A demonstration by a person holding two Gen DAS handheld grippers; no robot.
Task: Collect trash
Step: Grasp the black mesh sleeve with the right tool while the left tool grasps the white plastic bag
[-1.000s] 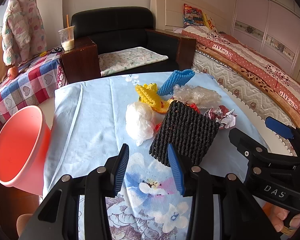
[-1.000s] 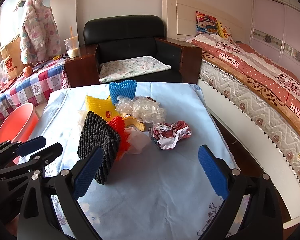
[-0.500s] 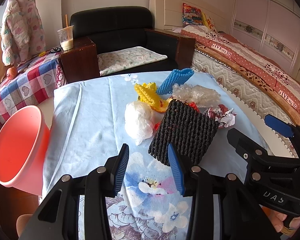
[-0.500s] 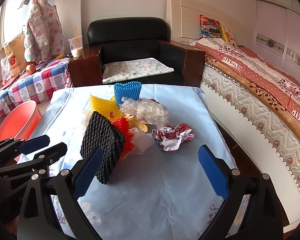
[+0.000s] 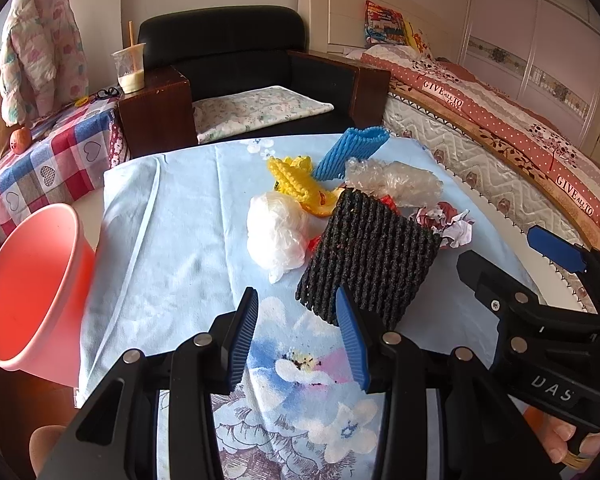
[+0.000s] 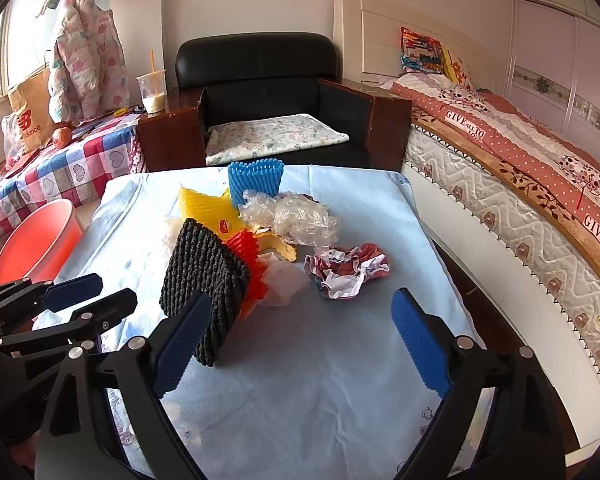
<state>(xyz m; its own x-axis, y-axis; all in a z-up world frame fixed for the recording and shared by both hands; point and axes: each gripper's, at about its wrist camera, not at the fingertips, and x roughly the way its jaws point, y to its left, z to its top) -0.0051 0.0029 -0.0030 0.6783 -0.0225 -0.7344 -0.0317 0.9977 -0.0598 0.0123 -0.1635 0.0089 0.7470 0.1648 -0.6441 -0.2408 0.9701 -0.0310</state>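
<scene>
A heap of trash lies mid-table: a black foam net (image 5: 370, 262) (image 6: 202, 276), a white plastic bag (image 5: 276, 232), yellow foam net (image 5: 296, 178) (image 6: 206, 208), blue foam net (image 5: 350, 152) (image 6: 256, 180), clear bubble wrap (image 5: 396, 180) (image 6: 300, 220), an orange foam net (image 6: 248, 258) and crumpled red-white paper (image 5: 448, 222) (image 6: 348, 272). My left gripper (image 5: 296, 336) hangs open just short of the black net, nothing between its blue pads. My right gripper (image 6: 300, 344) stands wide open and empty, nearer than the heap, its left pad in front of the black net.
A pink bucket (image 5: 32, 288) (image 6: 40, 240) stands off the table's left edge. The table wears a light blue floral cloth (image 5: 172, 248). Behind it are a black armchair (image 6: 260, 92), a checked side table (image 6: 60, 164) with a drink cup (image 6: 152, 88), and a bed (image 6: 520, 168) on the right.
</scene>
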